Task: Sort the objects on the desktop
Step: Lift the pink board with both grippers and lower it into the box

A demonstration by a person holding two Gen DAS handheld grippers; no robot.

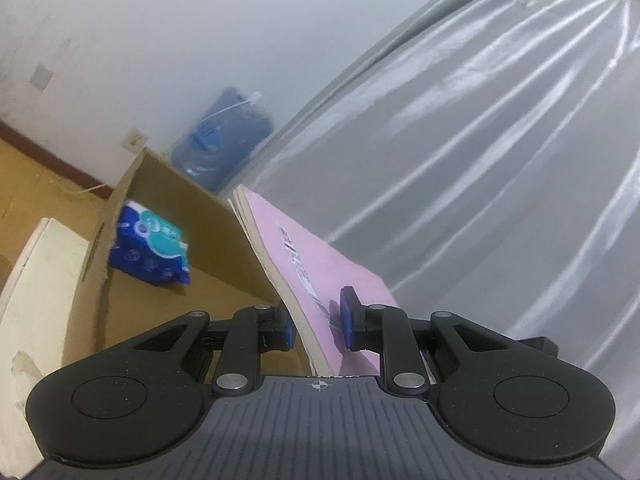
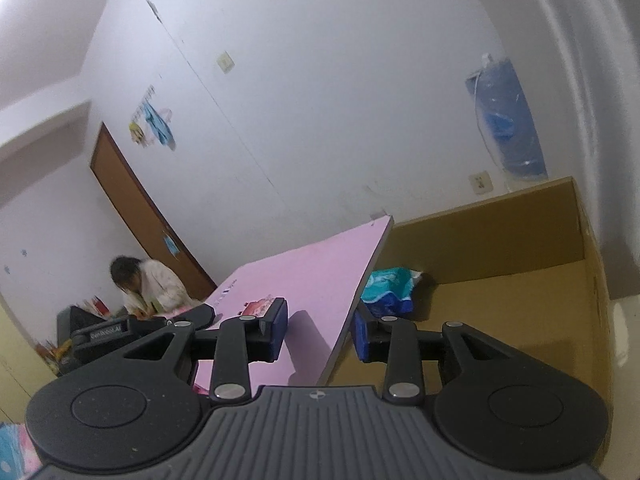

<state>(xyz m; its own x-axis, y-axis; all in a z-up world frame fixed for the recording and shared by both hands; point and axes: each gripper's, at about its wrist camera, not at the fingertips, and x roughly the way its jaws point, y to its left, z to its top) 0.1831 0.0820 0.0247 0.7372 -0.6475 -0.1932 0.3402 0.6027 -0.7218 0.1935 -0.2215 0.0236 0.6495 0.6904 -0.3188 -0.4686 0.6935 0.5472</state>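
Left wrist view: the left gripper (image 1: 316,322) clenches the pink book (image 1: 316,256) at centre frame, tilted up above the cardboard box (image 1: 208,216), where a blue tissue pack (image 1: 154,250) lies at left.

Right wrist view: the right gripper (image 2: 320,330) straddles the book's (image 2: 304,280) edge; whether its pads press it I cannot tell. The box (image 2: 500,300) fills the right.

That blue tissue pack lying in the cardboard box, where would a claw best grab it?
Probably from above: the cardboard box walls close off its sides, and only the top is open. Pinch the tissue pack across its narrower width near the middle; it looks soft, so the wrapper should give.
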